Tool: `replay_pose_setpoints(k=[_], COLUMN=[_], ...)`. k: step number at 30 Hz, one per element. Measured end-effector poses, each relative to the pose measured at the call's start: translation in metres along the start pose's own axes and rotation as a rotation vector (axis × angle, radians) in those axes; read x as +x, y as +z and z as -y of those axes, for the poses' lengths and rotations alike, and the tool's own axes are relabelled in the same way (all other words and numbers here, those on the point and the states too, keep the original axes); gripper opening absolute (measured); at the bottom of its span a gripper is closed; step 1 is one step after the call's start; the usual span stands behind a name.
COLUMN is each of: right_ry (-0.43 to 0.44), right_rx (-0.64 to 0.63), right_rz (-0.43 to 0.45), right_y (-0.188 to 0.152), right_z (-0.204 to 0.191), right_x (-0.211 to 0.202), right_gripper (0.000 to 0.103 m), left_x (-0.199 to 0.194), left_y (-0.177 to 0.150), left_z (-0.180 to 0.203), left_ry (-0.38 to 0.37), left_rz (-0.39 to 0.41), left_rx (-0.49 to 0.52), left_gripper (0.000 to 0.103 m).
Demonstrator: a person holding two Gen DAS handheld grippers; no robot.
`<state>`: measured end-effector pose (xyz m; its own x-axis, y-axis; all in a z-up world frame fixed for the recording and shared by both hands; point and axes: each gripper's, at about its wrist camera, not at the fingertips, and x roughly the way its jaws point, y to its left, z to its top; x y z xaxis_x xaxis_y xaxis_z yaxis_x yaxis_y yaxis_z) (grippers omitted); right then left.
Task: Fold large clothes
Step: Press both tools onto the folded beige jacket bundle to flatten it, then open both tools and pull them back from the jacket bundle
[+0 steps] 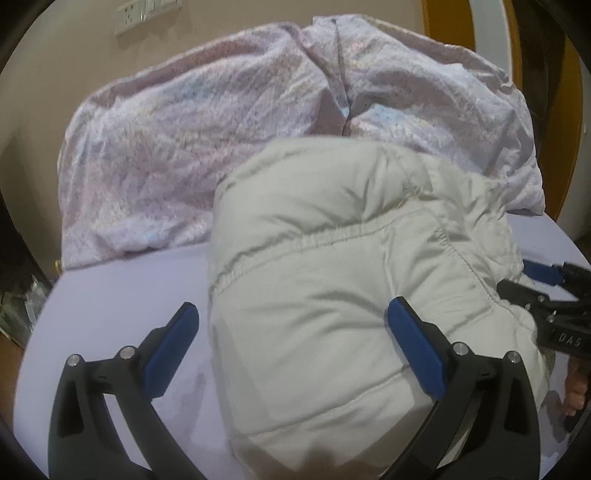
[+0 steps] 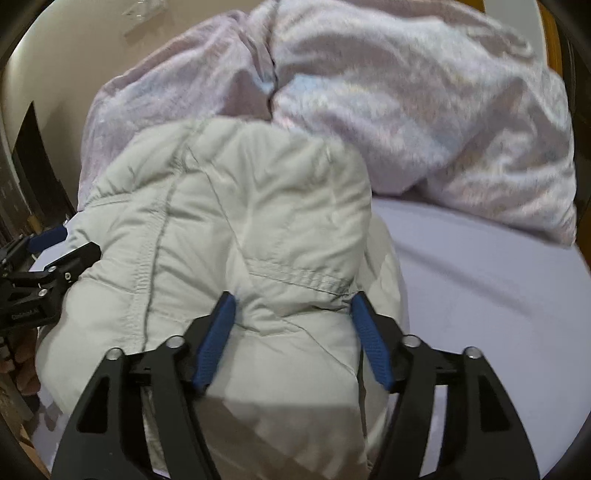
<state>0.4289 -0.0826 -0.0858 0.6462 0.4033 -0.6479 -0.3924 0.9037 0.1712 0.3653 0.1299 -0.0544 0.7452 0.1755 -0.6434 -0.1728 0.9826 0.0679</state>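
Note:
A pale grey padded jacket [image 1: 332,258] lies bunched and folded on the lilac bed sheet [image 1: 129,288]. My left gripper [image 1: 295,321] is open wide at the jacket's left edge, one blue pad over the sheet and the other over the fabric. In the right wrist view the jacket [image 2: 221,221] fills the middle, and my right gripper [image 2: 293,314] is open astride a puffed fold of it near a stitched seam. The pads do not squeeze the fold. Each gripper shows in the other's view: the right gripper [image 1: 532,282] at the jacket's right side, the left gripper [image 2: 62,243] at its left.
A rumpled pink patterned duvet [image 1: 184,129] is heaped behind the jacket, against a beige wall with sockets [image 1: 147,14]. The duvet [image 2: 406,110] also fills the far right side. Bare sheet [image 2: 480,277] stretches to the right. A hand [image 1: 576,387] shows at the edge.

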Motion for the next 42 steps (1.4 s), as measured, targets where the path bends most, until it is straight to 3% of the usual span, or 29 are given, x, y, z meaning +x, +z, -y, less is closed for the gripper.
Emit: replay_pose_setpoints(k=[4, 8, 12, 16, 20, 23, 32, 42], right_ry=[0.065, 0.026, -0.025, -0.012, -0.011, -0.057, -0.017, -0.015], right_rx=[0.080, 0.054, 0.057, 0.047, -0.038, -0.083, -0.006, 0.070], right_rz=[-0.042, -0.012, 0.106, 0.214, 0.189, 0.077, 0.061, 0.049], right_y=[-0.007, -0.010, -0.003, 0.003, 0.003, -0.003, -0.008, -0.014], right_z=[0.016, 0.010, 0.004, -0.003, -0.021, -0.027, -0.016, -0.012], right_x=[0.012, 0.010, -0.018, -0.044, -0.038, -0.008, -0.005, -0.036], right_gripper=[0.075, 0.075, 0.069, 0.069, 0.068, 0.068, 0.072, 0.091], left_x=[0.015, 0.019, 0.020, 0.020, 0.020, 0.021, 0.014, -0.018], left_y=[-0.003, -0.006, -0.004, -0.004, -0.004, -0.004, -0.005, -0.009], left_z=[-0.004, 0.000, -0.002, -0.002, -0.003, -0.003, -0.002, -0.005], left_ry=[-0.042, -0.014, -0.023, -0.024, -0.026, -0.024, -0.020, -0.016], left_rz=[-0.043, -0.036, -0.047, -0.044, -0.040, -0.041, -0.016, 0.005], left_rx=[-0.035, -0.026, -0.030, -0.029, -0.029, -0.027, -0.049, -0.083], left_gripper=[0.101, 0.101, 0.101, 0.101, 0.101, 0.101, 0.101, 0.101])
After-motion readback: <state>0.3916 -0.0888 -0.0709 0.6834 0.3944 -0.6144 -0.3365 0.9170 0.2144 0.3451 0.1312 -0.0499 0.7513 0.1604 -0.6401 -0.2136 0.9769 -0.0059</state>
